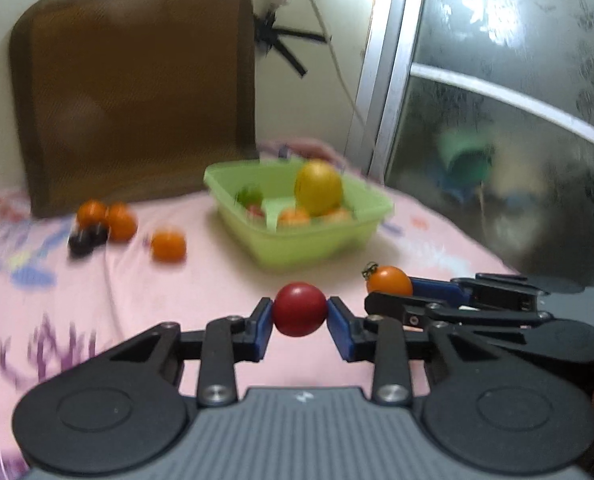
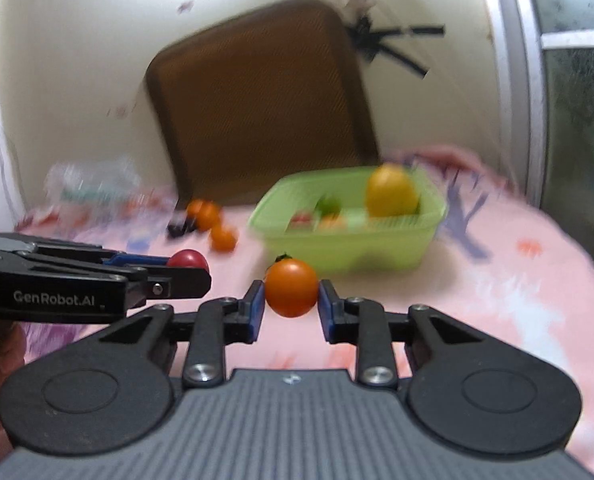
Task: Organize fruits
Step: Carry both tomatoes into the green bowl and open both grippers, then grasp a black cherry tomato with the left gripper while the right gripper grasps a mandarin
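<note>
The left gripper [image 1: 300,315] pinches a red tomato [image 1: 300,309] between its blue pads, held clear above a pink patterned cloth [image 1: 137,300]. Just beside it, to its right, the right gripper [image 2: 291,294] clamps an orange tomato [image 2: 291,288] that carries a small dark stem at its top. Ahead of both grippers, a light green tub [image 1: 309,236] sits on the cloth, holding a large yellow fruit [image 1: 319,188] along with smaller orange, red and green pieces too blurred to name. Farther ahead and to the left of the grippers, three loose orange fruits [image 1: 169,245] lie on the cloth next to some small dark fruit [image 1: 85,239]. Beyond them, a brown mesh cushion [image 1: 137,92] leans against the pale wall, and a frosted glass door [image 1: 517,100] stands off to the right.
</note>
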A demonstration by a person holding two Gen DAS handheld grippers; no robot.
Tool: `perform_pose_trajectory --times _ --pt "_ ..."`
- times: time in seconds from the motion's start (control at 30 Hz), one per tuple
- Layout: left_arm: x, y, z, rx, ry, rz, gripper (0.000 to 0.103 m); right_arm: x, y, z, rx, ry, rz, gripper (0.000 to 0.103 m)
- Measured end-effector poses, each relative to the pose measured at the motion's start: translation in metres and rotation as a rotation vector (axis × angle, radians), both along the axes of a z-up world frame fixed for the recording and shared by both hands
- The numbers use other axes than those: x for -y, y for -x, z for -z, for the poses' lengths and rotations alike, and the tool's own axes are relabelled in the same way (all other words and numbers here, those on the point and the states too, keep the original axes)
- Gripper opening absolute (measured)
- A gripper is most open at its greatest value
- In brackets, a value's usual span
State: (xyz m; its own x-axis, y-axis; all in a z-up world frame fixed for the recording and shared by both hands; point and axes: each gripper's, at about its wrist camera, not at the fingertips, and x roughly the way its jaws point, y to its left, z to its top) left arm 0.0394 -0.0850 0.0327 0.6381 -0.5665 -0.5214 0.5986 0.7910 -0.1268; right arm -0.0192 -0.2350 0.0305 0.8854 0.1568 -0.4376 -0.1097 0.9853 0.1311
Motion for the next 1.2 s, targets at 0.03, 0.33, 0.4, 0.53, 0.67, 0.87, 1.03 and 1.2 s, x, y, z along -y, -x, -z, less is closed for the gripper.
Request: perform_pose_trajectory --times 0.03,0.33,0.4,0.53,0.67,0.87,1.03,1.2 --pt "0.005 -0.009 -0.005 0.013 0.002 0.002 0.03 0.005 -0.009 -0.005 0.02 0.0 0.016 0.031" --pt "0.061 -0.091 -0.005 0.024 -0.028 -0.017 0.03 0.037 -0.084 -0.003 -0.002 0.017 0.101 0.032" --pt "0.067 -0.101 0.001 0.017 -0.04 -0.029 0.031 0.041 -0.092 0.002 -0.016 0.017 0.106 0.033" --pt "0.071 -0.115 0.013 -0.012 -0.053 -0.043 0.04 0.047 -0.093 0.01 -0.009 -0.002 0.118 0.035" --pt "0.066 -0.113 0.013 -0.001 -0.043 -0.042 0.044 0.05 -0.09 0.009 0.009 -0.03 0.131 0.044" --pt "0.01 -0.089 -0.004 0.035 0.048 -0.142 0.047 0.047 -0.075 0.002 0.064 -0.044 0.141 0.044" --pt "-0.059 -0.077 0.012 -0.001 -0.018 -0.326 0.047 0.017 -0.065 -0.008 0.09 -0.016 0.045 0.044" --pt "-0.102 -0.082 0.022 -0.043 -0.046 -0.422 0.046 -0.036 -0.065 -0.006 0.054 0.047 -0.103 0.044"
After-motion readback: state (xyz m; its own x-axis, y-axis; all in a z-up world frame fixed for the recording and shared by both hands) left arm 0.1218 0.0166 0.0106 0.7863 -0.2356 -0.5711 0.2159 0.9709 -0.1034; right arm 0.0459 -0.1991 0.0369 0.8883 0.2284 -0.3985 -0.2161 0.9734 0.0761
